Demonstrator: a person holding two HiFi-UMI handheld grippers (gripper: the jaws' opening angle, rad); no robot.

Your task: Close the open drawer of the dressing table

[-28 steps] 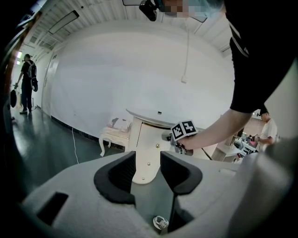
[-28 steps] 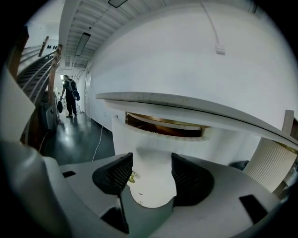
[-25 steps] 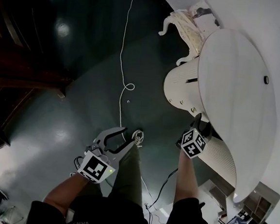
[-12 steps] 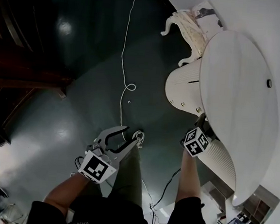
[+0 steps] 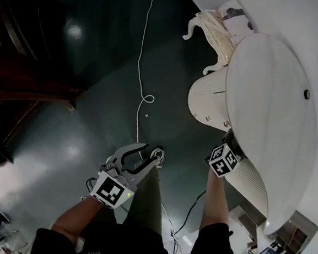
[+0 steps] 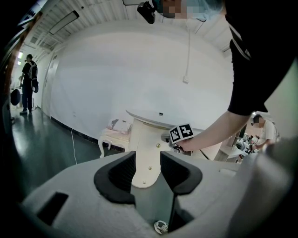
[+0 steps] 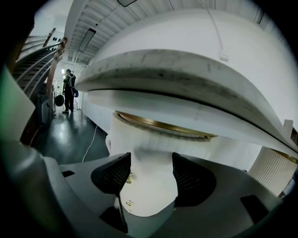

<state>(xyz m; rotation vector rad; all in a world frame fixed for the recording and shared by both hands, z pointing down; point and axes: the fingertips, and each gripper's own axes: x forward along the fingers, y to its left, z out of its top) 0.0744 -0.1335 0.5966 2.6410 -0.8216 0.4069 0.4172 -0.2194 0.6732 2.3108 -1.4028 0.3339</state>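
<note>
Grippers number two at this moment, each with one marker cube, and you hold them well apart. From the head view alone comes the layout. The dressing table [image 5: 271, 106] shows its white oval top, and the drawer [image 5: 206, 97] juts out past that top with its rounded, ribbed front. One white cable [image 5: 142, 67] loops across the dark floor [image 5: 93, 118], and one white stool [image 5: 209, 26] stands beyond the table. That view hides your right jaws under the table's edge.

Your right gripper [image 7: 151, 174] view supplies what the head view lacks. Its jaws stand wide and the drawer front fills the gap between them, though you cannot tell whether they touch it. Two brass knobs [image 7: 129, 175] sit at the left jaw. A brass-coloured rim [image 7: 163, 124] runs under the overhanging top.

Your left gripper [image 6: 148, 169] view shows its jaws wide too, with nothing held. Far beyond them, three brass knobs run down the drawer front. The right marker cube [image 6: 181, 132] sits on your hand at the table's side. One shoe [image 6: 161, 227] lies below the jaws. Both gripper views catch a person [image 6: 28, 81] standing far down the hall, whom the head view misses.
</note>
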